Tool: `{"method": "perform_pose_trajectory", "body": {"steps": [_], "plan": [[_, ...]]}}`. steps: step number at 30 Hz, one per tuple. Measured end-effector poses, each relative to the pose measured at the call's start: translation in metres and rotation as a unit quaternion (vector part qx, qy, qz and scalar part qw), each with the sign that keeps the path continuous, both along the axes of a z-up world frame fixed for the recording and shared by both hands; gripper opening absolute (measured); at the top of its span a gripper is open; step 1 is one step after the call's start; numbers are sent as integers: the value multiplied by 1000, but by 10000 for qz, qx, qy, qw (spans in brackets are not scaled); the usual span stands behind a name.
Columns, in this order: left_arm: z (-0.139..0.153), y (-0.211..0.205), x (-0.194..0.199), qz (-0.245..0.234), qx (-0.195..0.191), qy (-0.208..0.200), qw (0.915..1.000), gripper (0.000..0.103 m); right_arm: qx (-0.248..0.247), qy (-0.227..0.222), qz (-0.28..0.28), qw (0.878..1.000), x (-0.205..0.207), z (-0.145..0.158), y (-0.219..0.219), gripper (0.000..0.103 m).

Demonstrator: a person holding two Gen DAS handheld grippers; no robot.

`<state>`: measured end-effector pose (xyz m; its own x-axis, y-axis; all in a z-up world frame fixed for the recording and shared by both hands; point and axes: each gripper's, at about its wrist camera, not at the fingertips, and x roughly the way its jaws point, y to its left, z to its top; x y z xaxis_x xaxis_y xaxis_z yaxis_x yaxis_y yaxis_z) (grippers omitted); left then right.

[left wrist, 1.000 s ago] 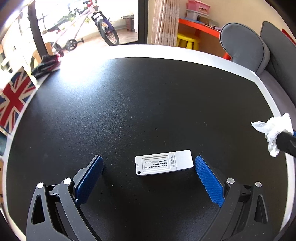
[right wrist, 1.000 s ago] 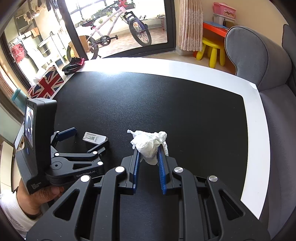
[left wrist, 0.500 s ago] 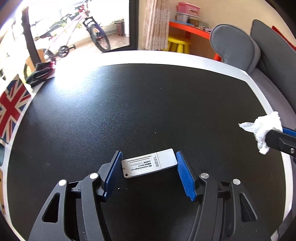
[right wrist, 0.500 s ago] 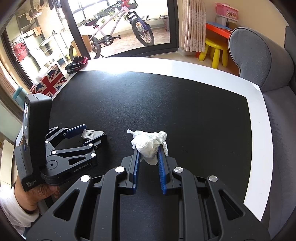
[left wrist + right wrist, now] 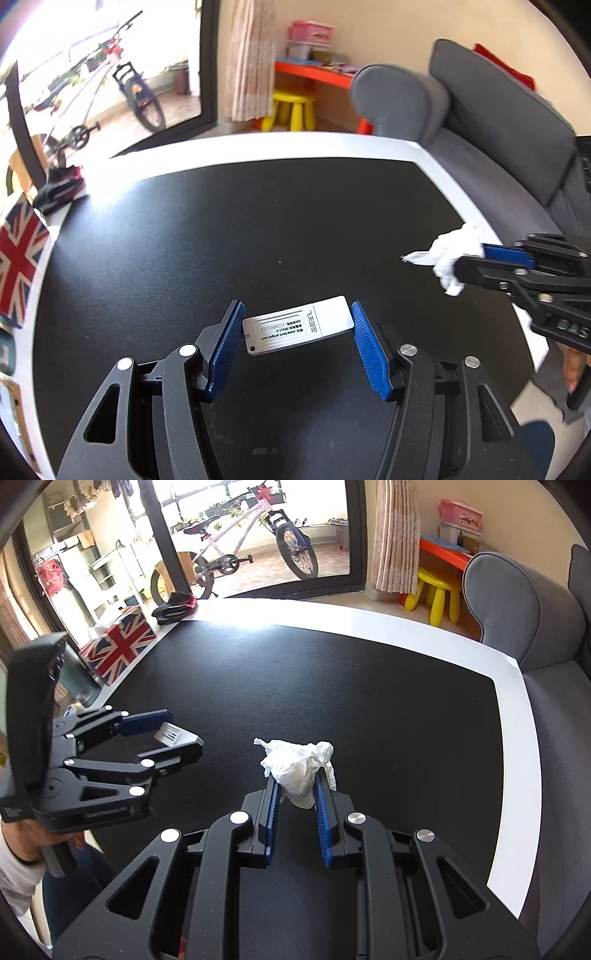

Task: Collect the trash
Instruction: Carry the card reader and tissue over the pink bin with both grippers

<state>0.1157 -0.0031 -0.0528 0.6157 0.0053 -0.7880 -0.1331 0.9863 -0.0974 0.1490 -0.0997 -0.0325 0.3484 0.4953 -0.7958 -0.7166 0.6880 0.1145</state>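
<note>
A small white rectangular device with a printed label (image 5: 297, 325) sits between the blue pads of my left gripper (image 5: 297, 325), which is shut on its two ends. In the right wrist view it (image 5: 176, 735) appears lifted a little off the black table (image 5: 332, 686) in the left gripper (image 5: 173, 734). My right gripper (image 5: 297, 788) is shut on a crumpled white tissue (image 5: 297, 766) and holds it above the table. The tissue (image 5: 445, 256) and the right gripper also show at the right of the left wrist view.
The table has a white rim (image 5: 511, 709). A Union Jack box (image 5: 118, 644) and a dark folded item (image 5: 175, 607) sit at its far left edge. A grey sofa (image 5: 546, 657) runs along the right side.
My left gripper has closed from wide open onto the ends of the white device and raised it slightly. My right gripper still holds the tissue.
</note>
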Motion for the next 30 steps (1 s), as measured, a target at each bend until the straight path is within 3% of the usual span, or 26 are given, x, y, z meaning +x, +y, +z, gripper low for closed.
{"method": "perform_pose_trajectory", "body": {"steps": [9, 15, 30], "plan": [[41, -14, -67, -478, 107, -310, 9983, 58, 83, -277, 52, 9996, -69, 21, -18, 18], [51, -25, -113, -709, 93, -425, 9965, 58, 117, -361, 101, 9992, -121, 28, -37, 18], [24, -47, -179, -1035, -188, -276, 9941, 58, 4, -45, 384, 9993, -205, -1, -64, 18]]}}
